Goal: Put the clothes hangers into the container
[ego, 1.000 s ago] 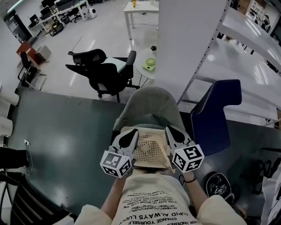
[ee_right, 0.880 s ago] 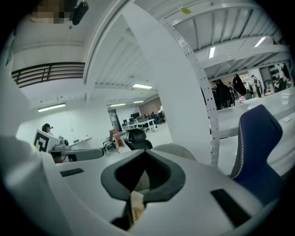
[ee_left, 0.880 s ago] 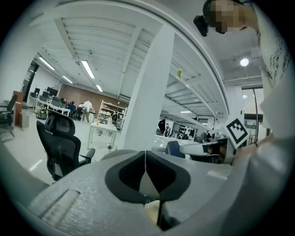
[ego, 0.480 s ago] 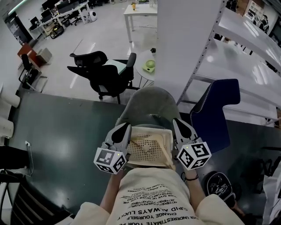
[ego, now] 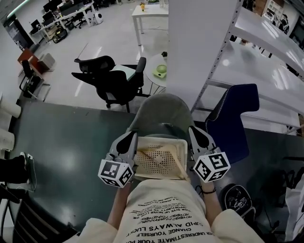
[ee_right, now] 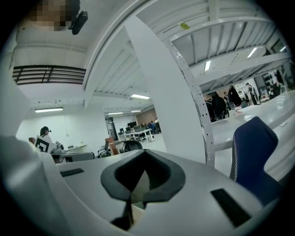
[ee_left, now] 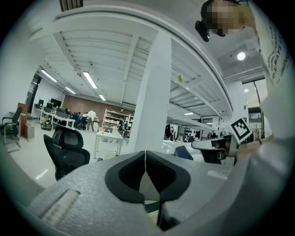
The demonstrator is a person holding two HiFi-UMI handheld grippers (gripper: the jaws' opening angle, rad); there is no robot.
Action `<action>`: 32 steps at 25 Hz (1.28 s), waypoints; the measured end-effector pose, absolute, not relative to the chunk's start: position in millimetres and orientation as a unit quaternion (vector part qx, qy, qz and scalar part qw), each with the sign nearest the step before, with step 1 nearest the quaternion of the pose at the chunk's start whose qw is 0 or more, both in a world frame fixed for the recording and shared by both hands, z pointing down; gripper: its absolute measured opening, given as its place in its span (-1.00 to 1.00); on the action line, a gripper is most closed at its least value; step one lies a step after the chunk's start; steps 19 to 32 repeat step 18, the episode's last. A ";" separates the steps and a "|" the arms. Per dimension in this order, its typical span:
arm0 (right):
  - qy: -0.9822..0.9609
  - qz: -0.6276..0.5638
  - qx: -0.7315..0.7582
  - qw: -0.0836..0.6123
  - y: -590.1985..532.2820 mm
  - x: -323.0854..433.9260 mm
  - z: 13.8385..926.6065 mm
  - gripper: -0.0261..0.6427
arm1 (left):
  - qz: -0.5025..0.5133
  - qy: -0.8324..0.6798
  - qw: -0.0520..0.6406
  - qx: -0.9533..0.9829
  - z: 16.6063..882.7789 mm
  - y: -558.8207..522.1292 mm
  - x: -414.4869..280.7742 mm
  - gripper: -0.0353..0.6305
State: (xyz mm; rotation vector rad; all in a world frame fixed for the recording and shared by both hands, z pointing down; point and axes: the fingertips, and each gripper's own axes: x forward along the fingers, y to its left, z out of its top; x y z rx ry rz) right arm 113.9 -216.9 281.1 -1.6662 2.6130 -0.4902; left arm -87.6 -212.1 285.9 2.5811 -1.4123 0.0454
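Basket (ego: 164,167): beige plastic, rectangular, perforated floor, pale hanger (ego: 150,154) lying inside. It is hanging over a grey chair (ego: 161,111). Left gripper (ego: 128,141) and right gripper (ego: 195,137) fingers are pinching its side rims.

An open-plan office: black swivel chair (ego: 116,81), white desk (ego: 149,10), metal shelving (ego: 266,35).

Pale glossy floor (ego: 102,40). Furniture: black office chair (ego: 111,80), white table (ego: 148,10), white column (ego: 199,47), shelving rack (ego: 268,40), blue chair (ego: 235,118), dark tabletop (ego: 61,152).
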 end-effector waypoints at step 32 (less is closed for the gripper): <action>0.834 -0.163 -0.527 -0.004 -219.7 115.9 290.0 -0.92 | 0.027 -0.490 0.106 0.865 294.5 -210.8 -94.6 -0.82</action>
